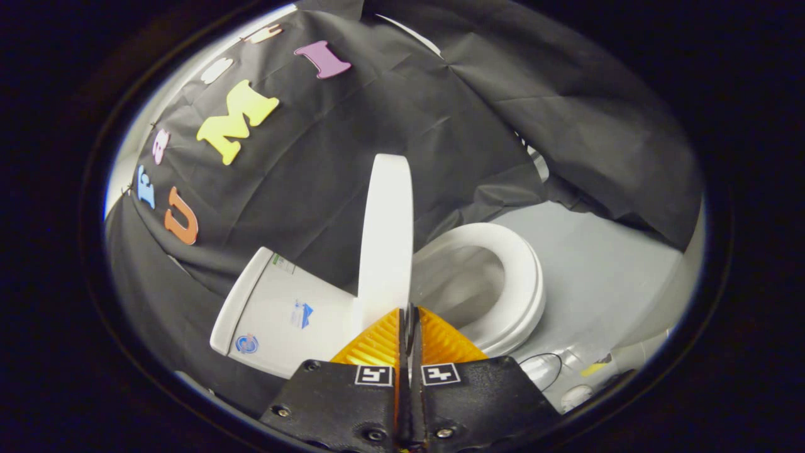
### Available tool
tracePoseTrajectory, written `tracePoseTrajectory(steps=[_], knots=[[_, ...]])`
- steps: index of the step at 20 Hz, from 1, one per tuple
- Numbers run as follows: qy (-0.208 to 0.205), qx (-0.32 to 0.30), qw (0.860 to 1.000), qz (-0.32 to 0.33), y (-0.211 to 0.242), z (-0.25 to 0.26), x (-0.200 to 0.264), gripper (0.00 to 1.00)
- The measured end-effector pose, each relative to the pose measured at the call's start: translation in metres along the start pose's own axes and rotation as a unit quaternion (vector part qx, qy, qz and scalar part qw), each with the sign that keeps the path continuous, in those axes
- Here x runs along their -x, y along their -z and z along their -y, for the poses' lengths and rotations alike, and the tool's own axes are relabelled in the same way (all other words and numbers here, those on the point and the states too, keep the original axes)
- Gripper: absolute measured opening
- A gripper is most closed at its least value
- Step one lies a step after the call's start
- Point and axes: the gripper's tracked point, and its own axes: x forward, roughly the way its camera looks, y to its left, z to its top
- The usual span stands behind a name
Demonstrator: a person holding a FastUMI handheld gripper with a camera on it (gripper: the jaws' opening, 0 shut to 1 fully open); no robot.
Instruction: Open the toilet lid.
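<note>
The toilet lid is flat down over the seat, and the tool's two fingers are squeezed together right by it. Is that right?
Not quite. In the gripper view the toilet lid is not down: it stands raised on edge, and the seat and bowl lie uncovered beside it. The rest holds: the tool has its fingers closed together, with their tips right at the lid's lower edge.

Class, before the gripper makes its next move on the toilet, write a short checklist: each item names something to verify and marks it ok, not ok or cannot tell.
1. Lid raised clear of seat: ok.
2. Gripper fingers closed together: ok.
3. Fingers pinching the lid's edge: cannot tell.
4. Lid resting back against tank: not ok, it stands apart.
5. Seat still down on the bowl: ok.
</note>
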Motion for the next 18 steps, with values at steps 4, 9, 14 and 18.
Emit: tracePoseTrajectory(steps=[4,9,14,18], knots=[[0.005,0.018,1.000,0.007,0.000,-0.015,0.005,0.04],[0.015,0.036,0.999,0.016,-0.001,-0.031,0.007,0.04],[0.019,0.063,0.998,0.025,0.001,-0.052,0.009,0.04],[0.022,0.082,0.996,0.034,0.003,-0.066,0.011,0.04]])
